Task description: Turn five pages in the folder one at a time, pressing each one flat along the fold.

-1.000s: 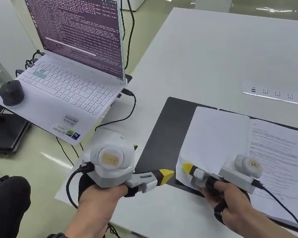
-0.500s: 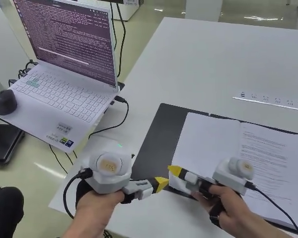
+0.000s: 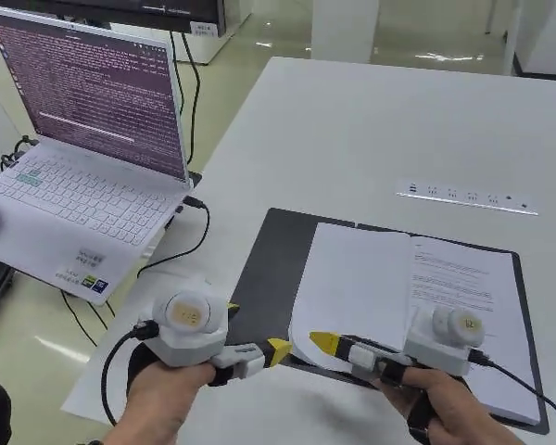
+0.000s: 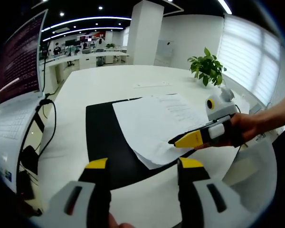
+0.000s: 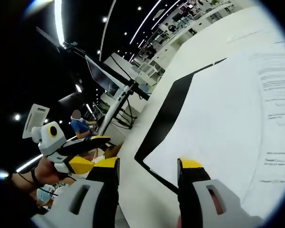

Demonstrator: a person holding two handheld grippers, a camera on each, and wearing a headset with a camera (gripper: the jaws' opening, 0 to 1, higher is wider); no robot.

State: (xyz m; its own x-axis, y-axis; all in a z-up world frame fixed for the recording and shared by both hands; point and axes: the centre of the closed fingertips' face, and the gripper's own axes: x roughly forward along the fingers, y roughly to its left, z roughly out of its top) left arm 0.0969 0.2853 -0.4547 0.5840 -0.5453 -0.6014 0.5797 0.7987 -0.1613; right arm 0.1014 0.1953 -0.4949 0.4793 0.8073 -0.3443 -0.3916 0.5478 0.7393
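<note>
Folder (image 3: 267,271) lies open near the table's (image 3: 371,120) front edge, within your reach; your right gripper (image 3: 320,342), jaws spread, hovers at the page's (image 3: 352,278) near corner, likely to flatten it; left gripper (image 3: 278,350) hangs spread beside the folder.

The head view is looking steeply down onto the folder (image 3: 264,269). The left gripper view is facing low across it toward the right gripper (image 4: 183,140); the right gripper view is sitting close over the folder's corner, facing the left gripper (image 5: 88,152). All 3 are sharing the folder.
</note>
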